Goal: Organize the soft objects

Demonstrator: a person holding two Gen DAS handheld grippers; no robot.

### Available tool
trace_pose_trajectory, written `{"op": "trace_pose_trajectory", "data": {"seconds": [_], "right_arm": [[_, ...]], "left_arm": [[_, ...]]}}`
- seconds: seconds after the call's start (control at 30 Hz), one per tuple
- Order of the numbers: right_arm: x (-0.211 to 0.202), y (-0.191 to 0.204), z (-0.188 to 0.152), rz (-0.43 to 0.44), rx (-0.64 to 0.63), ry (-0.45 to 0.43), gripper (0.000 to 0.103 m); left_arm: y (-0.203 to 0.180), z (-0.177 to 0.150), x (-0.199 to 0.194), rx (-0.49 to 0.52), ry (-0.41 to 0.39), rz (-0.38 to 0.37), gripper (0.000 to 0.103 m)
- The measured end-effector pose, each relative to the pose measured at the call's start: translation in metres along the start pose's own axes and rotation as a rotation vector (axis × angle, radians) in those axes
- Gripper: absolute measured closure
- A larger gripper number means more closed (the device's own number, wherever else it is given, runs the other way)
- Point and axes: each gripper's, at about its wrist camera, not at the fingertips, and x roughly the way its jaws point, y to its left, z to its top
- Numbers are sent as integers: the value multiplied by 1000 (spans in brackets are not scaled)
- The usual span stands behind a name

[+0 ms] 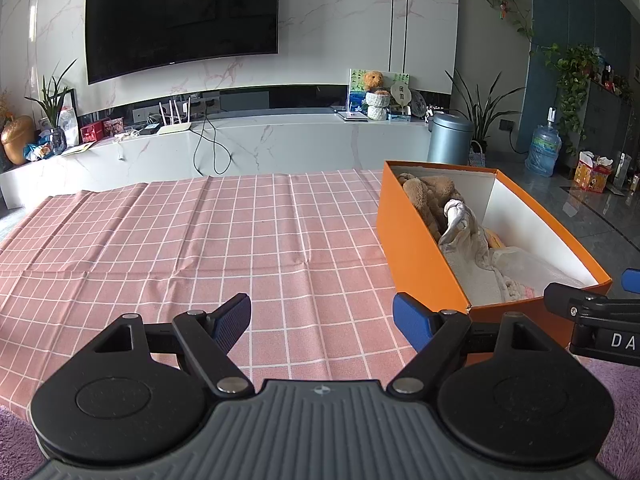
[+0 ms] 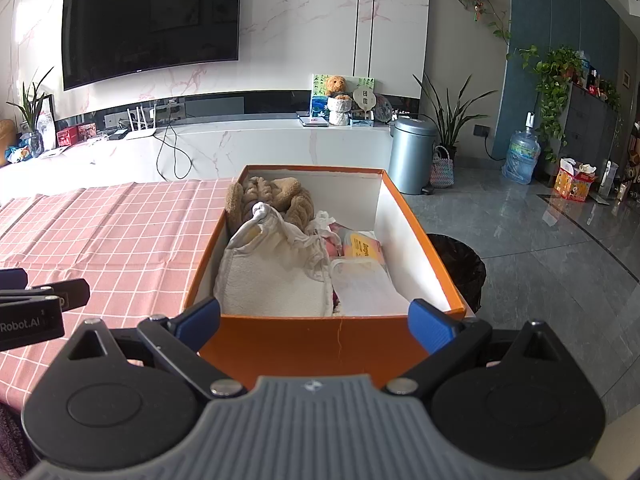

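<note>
The pink checked cloth fills the middle and left of the left wrist view, lying flat with a few creases. On its right edge stands the orange box, open-topped and white inside; its long axis runs away from the camera toward the TV in the upper left of the frame, with 1 short end nearest the grippers. In the right wrist view the box sits in the centre. At its far end lies a brown plush, bunched up across the width of the box. In front of it, along the left wall, lies a white cloth bag with a knotted top that points toward the far end. To its right lie a clear packet and a yellow packet with dark print too small to read. The left gripper is spread wide over the cloth, low in the frame, holding nothing. The right gripper is also spread wide and empty, 1 blue pad at each near corner of the box; whether the pads touch it I cannot tell. At the left edge of the right wrist view the other gripper's body reads "Robot.AI"; at the right edge of the left wrist view the letters "DA" show. A black bin stands just beside the box's right wall.
</note>
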Motion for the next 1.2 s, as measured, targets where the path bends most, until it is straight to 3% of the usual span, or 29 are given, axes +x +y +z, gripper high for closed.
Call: {"op": "trace_pose_trajectory", "data": {"seconds": [1.2], "right_arm": [[1, 2, -4, 0, 5, 7, 4]], "left_arm": [[0, 0, 0, 1, 2, 2, 8]]}}
